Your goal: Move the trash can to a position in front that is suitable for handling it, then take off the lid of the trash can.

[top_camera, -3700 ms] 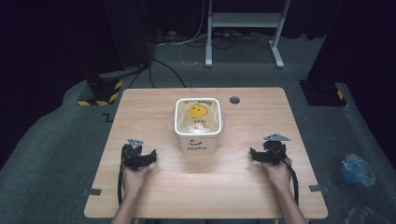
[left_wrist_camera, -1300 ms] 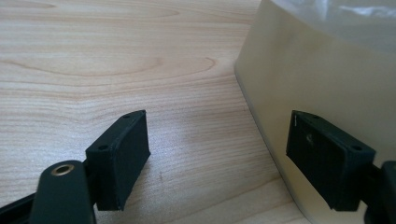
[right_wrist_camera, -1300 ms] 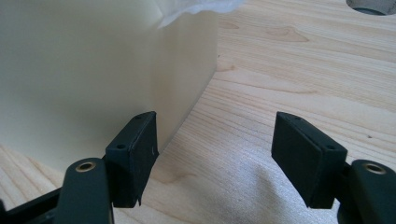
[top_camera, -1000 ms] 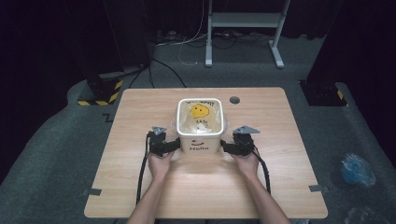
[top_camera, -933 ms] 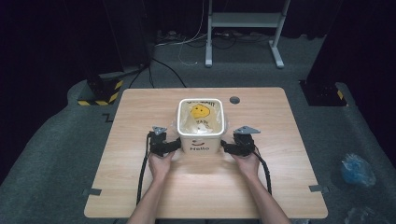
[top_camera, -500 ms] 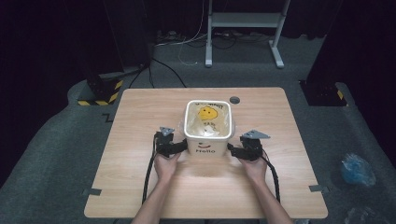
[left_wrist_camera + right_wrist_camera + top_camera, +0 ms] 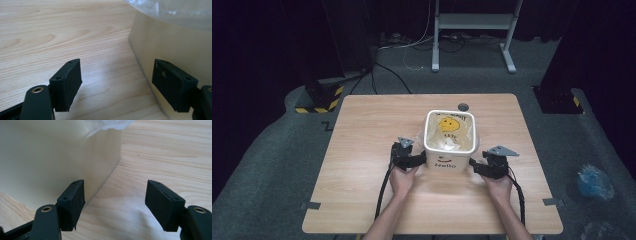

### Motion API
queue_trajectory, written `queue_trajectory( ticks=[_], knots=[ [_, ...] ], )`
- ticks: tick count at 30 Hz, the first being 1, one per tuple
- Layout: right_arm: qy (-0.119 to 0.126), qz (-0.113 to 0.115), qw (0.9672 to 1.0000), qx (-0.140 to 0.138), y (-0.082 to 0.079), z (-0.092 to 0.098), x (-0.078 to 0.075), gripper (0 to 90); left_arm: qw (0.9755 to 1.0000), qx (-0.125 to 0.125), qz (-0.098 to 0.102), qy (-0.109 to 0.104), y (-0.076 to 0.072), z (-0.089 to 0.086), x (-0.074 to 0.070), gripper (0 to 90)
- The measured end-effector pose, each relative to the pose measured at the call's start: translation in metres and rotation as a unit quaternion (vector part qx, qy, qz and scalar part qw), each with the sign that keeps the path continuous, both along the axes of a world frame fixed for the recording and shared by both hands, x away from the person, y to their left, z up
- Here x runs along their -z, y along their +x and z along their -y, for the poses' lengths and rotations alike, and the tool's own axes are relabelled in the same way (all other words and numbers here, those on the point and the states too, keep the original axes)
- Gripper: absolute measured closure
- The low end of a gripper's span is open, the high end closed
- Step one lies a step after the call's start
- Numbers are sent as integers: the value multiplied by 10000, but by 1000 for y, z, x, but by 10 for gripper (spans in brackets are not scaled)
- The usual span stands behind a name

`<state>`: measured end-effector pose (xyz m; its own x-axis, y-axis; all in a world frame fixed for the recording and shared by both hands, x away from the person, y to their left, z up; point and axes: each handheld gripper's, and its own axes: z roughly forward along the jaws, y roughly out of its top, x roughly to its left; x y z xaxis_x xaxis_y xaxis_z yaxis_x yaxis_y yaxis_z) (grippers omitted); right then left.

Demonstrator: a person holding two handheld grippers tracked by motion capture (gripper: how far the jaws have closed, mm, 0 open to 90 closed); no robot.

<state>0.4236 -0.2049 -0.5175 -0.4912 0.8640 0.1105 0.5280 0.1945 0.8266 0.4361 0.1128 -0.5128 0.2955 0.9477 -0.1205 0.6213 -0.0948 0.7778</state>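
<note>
High view: the bin (image 7: pixel 449 141) sits mid-table (image 7: pixel 362 150), pinched between the left gripper (image 7: pixel 418 160) and right gripper (image 7: pixel 477 167), and it's slid right since a second ago. Left gripper view: jaws spread wide, one pad (image 7: pixel 175 85) flat on the wall. Right gripper view: same, gaping. Stiff, light, slick plastic; squeeze low on both sides.

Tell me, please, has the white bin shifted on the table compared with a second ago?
Yes. The white bin has slid rightward: its back right corner now sits just below the dark round hole in the table.
</note>
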Motion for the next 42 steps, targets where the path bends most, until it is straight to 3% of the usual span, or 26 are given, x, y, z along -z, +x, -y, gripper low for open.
queue_trajectory(
  ticks=[8,18,24,25,26,27,31,34,35,36,37,38,42],
  knots=[
    [34,-21,9999,133,-6,19,0,326,9996,217,38,174,-6,19,-2,242],
    [38,-12,9999,161,-11,27,0,332,9992,299,13,254,-11,26,-4,245],
    [-17,-9,9999,155,-12,29,-1,318,9994,298,-81,161,-10,26,-3,233],
    [-17,-37,9998,179,-11,30,0,298,9992,290,-258,-28,-8,24,-2,227],
    [-56,-78,9998,195,-11,30,1,287,9992,290,-258,-28,-8,24,-2,219],
    [-132,-108,9996,207,-12,29,2,288,9985,337,-406,-159,-7,20,-1,202],
    [-268,-104,9987,420,-15,37,4,299,9983,378,-436,-38,-9,16,-3,178],
    [-352,-203,9977,542,-15,42,4,295,9986,367,-377,-13,-10,11,-4,193],
    [-541,-317,9959,649,-14,47,5,294,9989,347,-323,30,-12,8,-5,197],
    [-541,-317,9959,649,-14,47,5,294,9989,343,-312,47,-13,6,-5,197],
    [-764,-387,9932,793,-13,50,6,301,9987,340,-353,148,-15,0,-4,202],
    [-821,-378,9926,806,-13,50,6,301,9985,329,-380,219,-16,-4,-4,205],
    [-838,-380,9928,769,-13,51,6,299,9973,266,-531,426,-19,-17,-2,193]
  ],
)
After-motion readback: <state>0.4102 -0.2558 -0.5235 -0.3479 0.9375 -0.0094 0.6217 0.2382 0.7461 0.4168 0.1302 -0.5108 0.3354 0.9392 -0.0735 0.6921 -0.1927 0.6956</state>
